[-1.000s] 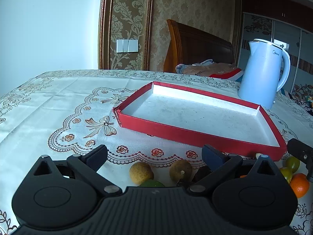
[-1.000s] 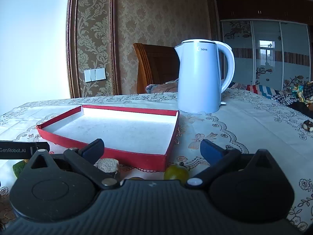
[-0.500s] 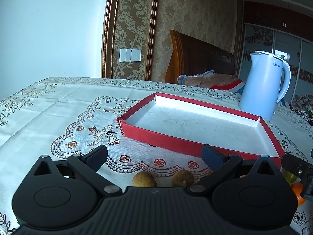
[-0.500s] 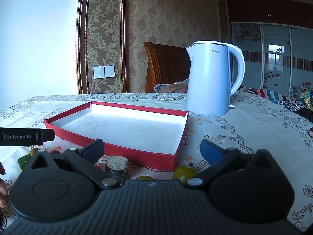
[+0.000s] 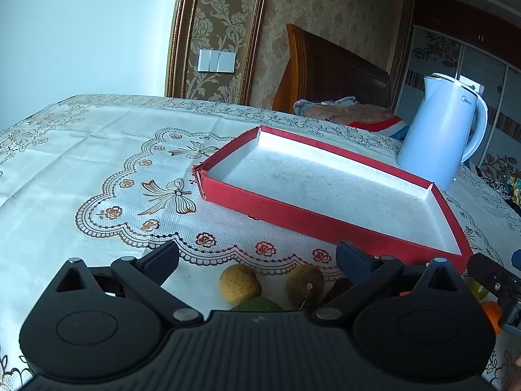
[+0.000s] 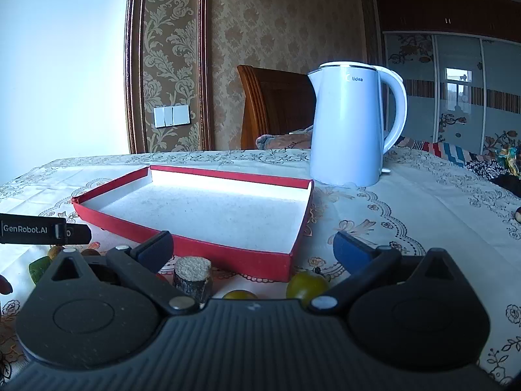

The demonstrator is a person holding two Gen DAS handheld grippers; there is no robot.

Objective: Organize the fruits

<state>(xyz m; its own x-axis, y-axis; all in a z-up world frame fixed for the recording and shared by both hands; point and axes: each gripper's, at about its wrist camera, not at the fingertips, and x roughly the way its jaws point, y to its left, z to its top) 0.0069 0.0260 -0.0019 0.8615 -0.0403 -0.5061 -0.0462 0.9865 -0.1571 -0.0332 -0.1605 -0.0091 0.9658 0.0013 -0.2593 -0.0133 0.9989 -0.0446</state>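
The red tray (image 5: 329,224) lay on the patterned tablecloth (image 5: 81,163) with its white floor bare, and everything else is placed from it. Behind its far right corner stood the white kettle (image 6: 350,130), upright, handle turned away from the tray.

The left gripper (image 5: 257,257) hovered just in front of the tray's near wall, jaws spread wide and holding nothing. Between its fingers, on the cloth short of the tray, sat two brownish round fruits (image 5: 240,282) (image 5: 305,283), near each other but apart. A green fruit (image 5: 257,304) lay closer still to the camera, half hidden by the gripper body. Off the tray's near right corner an orange fruit (image 5: 490,314) showed (partly covered by the other gripper's dark finger).

The right gripper (image 6: 249,244) also stood wide open and empty, in front of the tray's near right corner. Just before that corner lay a yellow-green round fruit (image 6: 306,286), with a second one (image 6: 239,294) beside it, mostly hidden. To their left, also in front of the near wall, stood a short dark cylinder with a rough pale top (image 6: 192,273) (I cannot tell what it was). No fruit was in the tray.
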